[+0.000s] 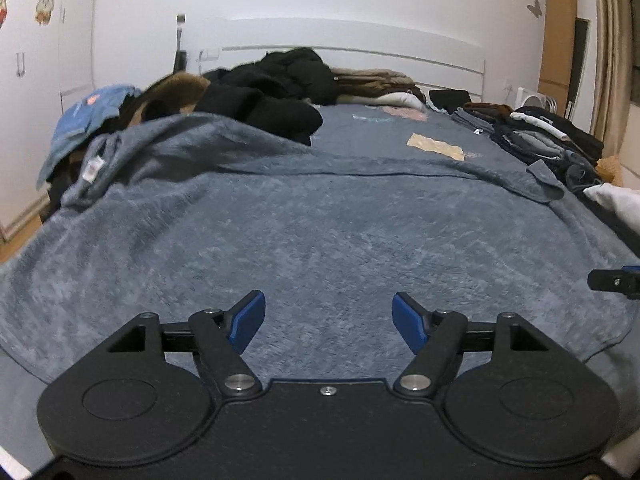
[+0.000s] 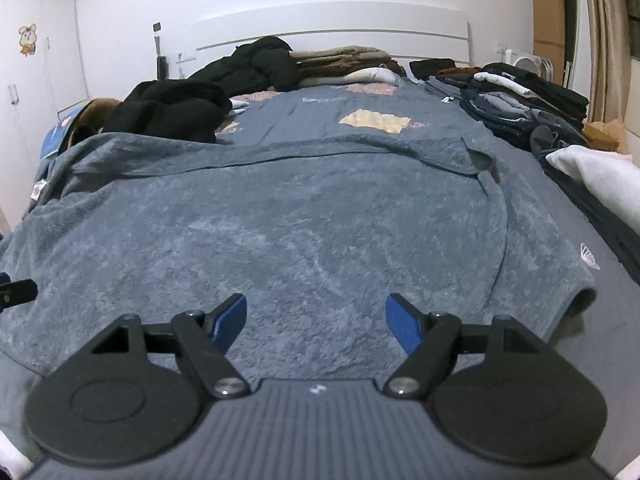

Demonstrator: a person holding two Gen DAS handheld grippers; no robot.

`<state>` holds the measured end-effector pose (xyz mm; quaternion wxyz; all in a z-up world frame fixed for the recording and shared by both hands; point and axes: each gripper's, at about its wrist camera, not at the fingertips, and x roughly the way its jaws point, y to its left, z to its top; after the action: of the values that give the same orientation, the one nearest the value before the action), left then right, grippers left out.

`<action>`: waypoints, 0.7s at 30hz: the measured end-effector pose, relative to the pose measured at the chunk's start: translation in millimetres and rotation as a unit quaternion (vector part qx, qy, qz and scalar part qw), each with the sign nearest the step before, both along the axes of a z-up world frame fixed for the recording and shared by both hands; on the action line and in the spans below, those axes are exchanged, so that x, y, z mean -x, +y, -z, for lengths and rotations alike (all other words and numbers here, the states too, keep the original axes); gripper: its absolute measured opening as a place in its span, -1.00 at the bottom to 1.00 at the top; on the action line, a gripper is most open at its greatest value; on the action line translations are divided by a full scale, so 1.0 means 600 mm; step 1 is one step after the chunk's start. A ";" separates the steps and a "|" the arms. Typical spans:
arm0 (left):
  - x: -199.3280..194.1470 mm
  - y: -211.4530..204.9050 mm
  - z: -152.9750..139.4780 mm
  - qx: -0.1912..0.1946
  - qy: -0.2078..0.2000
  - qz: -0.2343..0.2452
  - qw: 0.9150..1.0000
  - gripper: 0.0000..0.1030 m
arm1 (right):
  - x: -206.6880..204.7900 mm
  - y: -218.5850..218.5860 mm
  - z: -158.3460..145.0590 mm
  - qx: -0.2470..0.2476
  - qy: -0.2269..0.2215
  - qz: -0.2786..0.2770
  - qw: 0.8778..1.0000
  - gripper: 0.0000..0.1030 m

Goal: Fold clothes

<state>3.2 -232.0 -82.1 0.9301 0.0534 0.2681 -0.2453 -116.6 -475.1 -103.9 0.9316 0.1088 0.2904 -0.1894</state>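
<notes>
A large blue-grey fleece garment (image 1: 312, 232) (image 2: 304, 220) lies spread flat over the near end of the bed. A white label shows at its left fold (image 1: 93, 169) and a small white emblem near its right hem (image 2: 589, 257). My left gripper (image 1: 328, 322) hovers just above the garment's near edge, open, with nothing between its blue fingers. My right gripper (image 2: 316, 322) hangs likewise over the near edge further right, open and empty. Each gripper's tip peeks into the other's view at the frame edge (image 1: 616, 280) (image 2: 16, 292).
A heap of unfolded dark clothes (image 1: 272, 92) (image 2: 180, 108) sits at the far left of the bed. Folded stacks (image 1: 548, 132) (image 2: 524, 100) line the right side. A white item (image 2: 600, 180) lies at the right edge. The white headboard (image 2: 332, 32) and wall stand behind.
</notes>
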 end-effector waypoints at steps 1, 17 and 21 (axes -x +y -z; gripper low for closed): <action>0.000 0.003 0.002 0.000 0.003 -0.002 1.000 0.37 | 0.001 0.002 0.000 -0.004 -0.003 0.001 1.000 0.47; -0.034 0.066 0.020 -0.012 0.032 -0.040 0.999 0.38 | -0.025 0.079 0.002 0.016 -0.002 -0.028 0.999 0.47; -0.036 0.075 0.019 -0.007 0.031 -0.045 0.998 0.38 | -0.039 0.093 0.006 0.014 0.002 -0.042 0.999 0.47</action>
<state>24.8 -187.1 -93.7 0.9310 0.0401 0.3009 -0.2028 -93.2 -419.2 -107.8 0.9397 0.0831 0.2936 -0.1545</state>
